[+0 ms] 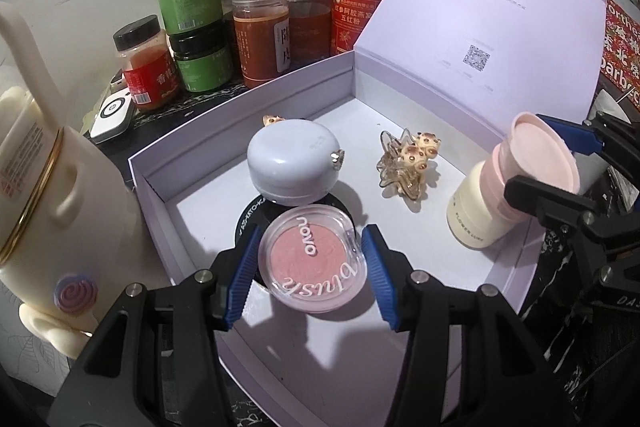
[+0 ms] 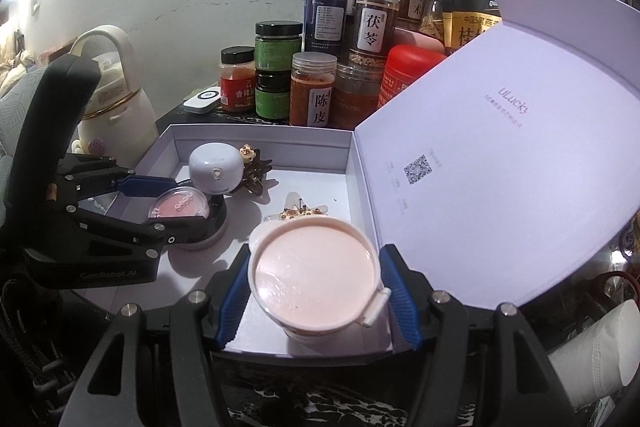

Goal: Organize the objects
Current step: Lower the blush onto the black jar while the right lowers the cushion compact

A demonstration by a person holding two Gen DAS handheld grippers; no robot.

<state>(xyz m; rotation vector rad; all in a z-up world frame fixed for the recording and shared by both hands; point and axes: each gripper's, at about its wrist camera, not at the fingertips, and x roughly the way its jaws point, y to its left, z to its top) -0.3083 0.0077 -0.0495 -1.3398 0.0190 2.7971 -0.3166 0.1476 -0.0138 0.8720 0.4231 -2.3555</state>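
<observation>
Over the near edge of the open lavender cardboard gift box [image 1: 152, 167], the left gripper [image 1: 310, 263] straddles a round clear-lidded pink blush compact [image 1: 312, 259]. Its blue ribbed pads sit just beside the rim on either side, with slim gaps showing, so it looks released rather than clenched. The compact lies on a black round case [image 1: 250, 221], with a pale blue domed compact [image 1: 290, 163] behind it and an amber hair claw with cartoon charms [image 1: 404, 163] toward the box's far right corner.

At the box's right edge the right gripper [image 2: 316, 291] is clamped on a cream bottle with a pink flip cap [image 1: 504, 195], tilted above the floor.

The blush compact is likely light, rigid and glossy. Its smooth curved rim could slip between the pads, and pressed powder cracks if dropped. A hold across the widest point of the rim, squarely on the ribbed pads, seems safest.
</observation>
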